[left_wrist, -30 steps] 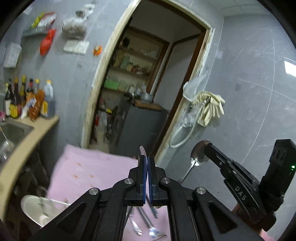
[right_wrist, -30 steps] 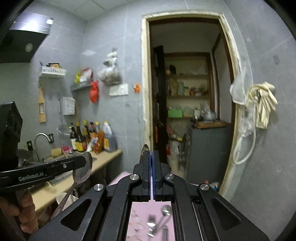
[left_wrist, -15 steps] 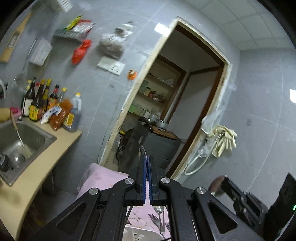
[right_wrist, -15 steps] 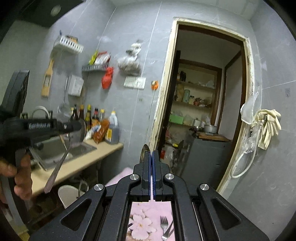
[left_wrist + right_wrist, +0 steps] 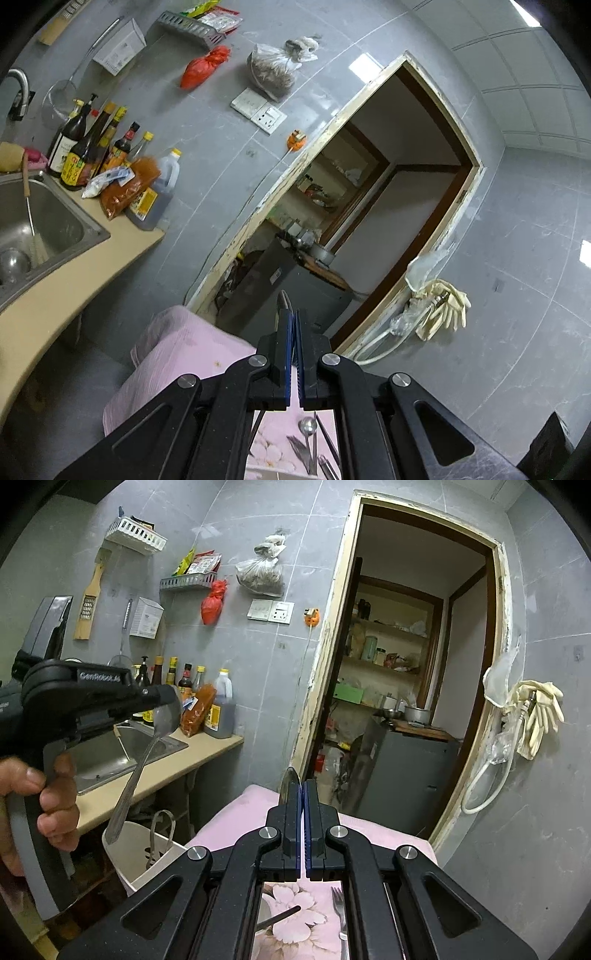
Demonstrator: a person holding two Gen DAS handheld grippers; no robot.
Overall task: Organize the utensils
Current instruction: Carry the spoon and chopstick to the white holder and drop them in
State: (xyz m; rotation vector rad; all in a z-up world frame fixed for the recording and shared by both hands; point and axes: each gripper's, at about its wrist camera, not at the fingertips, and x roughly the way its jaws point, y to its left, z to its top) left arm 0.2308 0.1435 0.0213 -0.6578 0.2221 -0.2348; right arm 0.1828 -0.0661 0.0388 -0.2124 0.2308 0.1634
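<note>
A pink flowered cloth (image 5: 236, 819) covers the table. At its left edge, a white plastic bin (image 5: 147, 860) holds a utensil. Both grippers' jaws are closed: left gripper (image 5: 173, 705) and right gripper (image 5: 303, 797) each clamp a metal spoon (image 5: 147, 753).

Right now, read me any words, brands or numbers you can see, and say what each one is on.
"GenRobot.AI": on the left gripper body, right wrist view.
Sauce bottle labels: too small to read.
White box on the wall: print blurred.
Snack packets in the wall basket: unreadable.
</note>
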